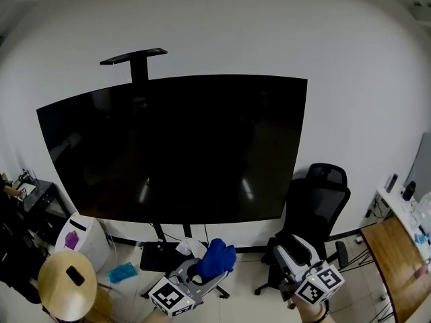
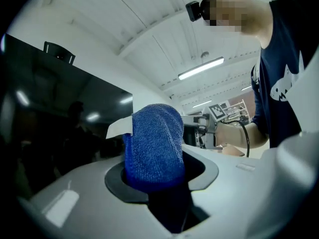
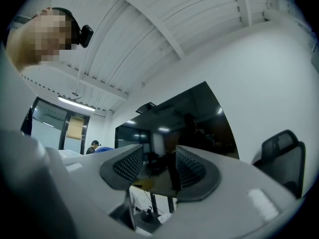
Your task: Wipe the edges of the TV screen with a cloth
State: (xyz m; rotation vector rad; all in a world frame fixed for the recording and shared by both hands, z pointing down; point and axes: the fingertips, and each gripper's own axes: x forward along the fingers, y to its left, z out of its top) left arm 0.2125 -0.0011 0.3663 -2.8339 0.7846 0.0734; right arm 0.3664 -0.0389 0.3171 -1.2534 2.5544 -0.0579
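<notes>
A large black TV screen (image 1: 176, 147) stands on a floor stand against the white wall. My left gripper (image 1: 202, 273) is low, below the screen's bottom edge, shut on a blue cloth (image 1: 217, 258). In the left gripper view the cloth (image 2: 153, 146) bulges up out of the closed jaws, with the dark screen (image 2: 45, 113) to the left. My right gripper (image 1: 301, 256) is low at the right, in front of the black chair, open with nothing between its ribbed pads (image 3: 130, 164). The screen (image 3: 174, 126) shows beyond them.
A black office chair (image 1: 320, 204) stands right of the TV. A wooden table (image 1: 397, 261) is at the far right, a white bin (image 1: 84, 239) and a round wooden stool (image 1: 67, 284) at lower left. The TV stand's base (image 1: 158, 254) lies on the floor.
</notes>
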